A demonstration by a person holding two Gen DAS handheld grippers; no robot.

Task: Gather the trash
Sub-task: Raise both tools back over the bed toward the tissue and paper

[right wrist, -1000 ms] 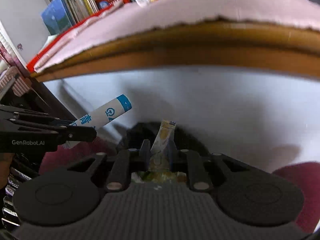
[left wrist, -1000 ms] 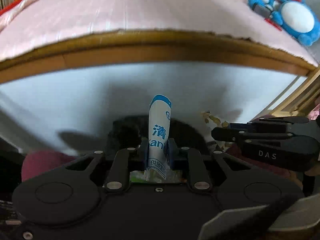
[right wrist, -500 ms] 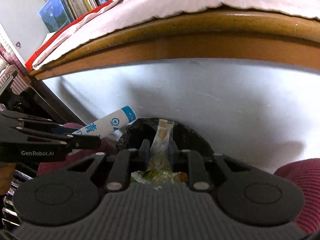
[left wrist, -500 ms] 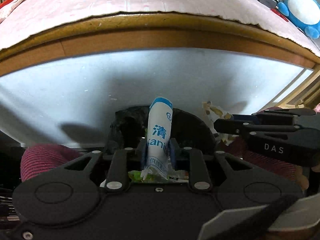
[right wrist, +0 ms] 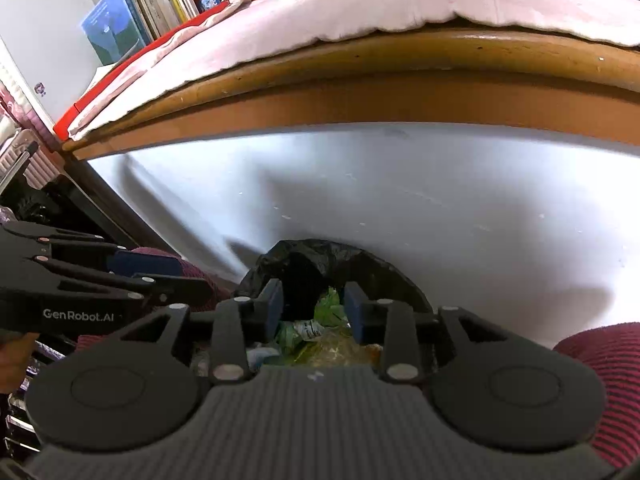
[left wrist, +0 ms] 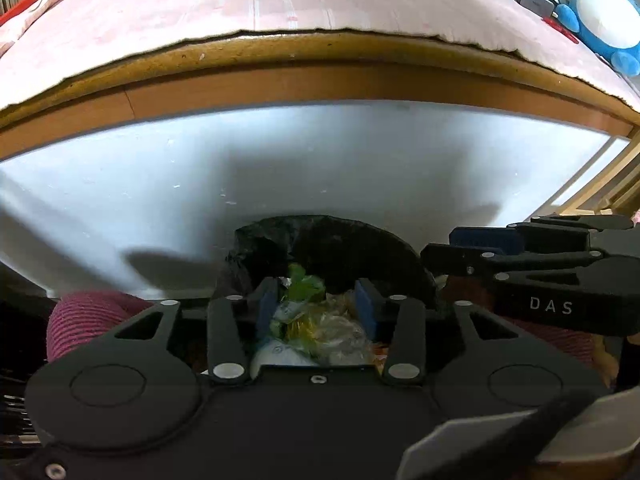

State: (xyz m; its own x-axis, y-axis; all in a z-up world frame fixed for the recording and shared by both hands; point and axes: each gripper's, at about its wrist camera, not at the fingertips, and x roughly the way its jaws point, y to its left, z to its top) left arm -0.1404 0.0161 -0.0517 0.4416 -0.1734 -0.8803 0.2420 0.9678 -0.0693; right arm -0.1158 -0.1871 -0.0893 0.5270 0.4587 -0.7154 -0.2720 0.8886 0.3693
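Both jaws spread, empty, above bin (left wrist: 360, 248) rim.

The letters "DAS" are printed in pale capitals on the black side of the right claw (left wrist: 480, 240), which is seen at the right edge of the left wrist view. The wording "GenRobot.AI" is printed in pale letters on the black side of the left claw (right wrist: 160, 268), which is seen at the left edge of the right wrist view. Small dark print is carried on a white wrapper scrap (right wrist: 310, 330) among the trash between the right claw's fingers, but it is too small to be read. Titles on the book spines (right wrist: 160, 4) on the shelf cannot be made out.
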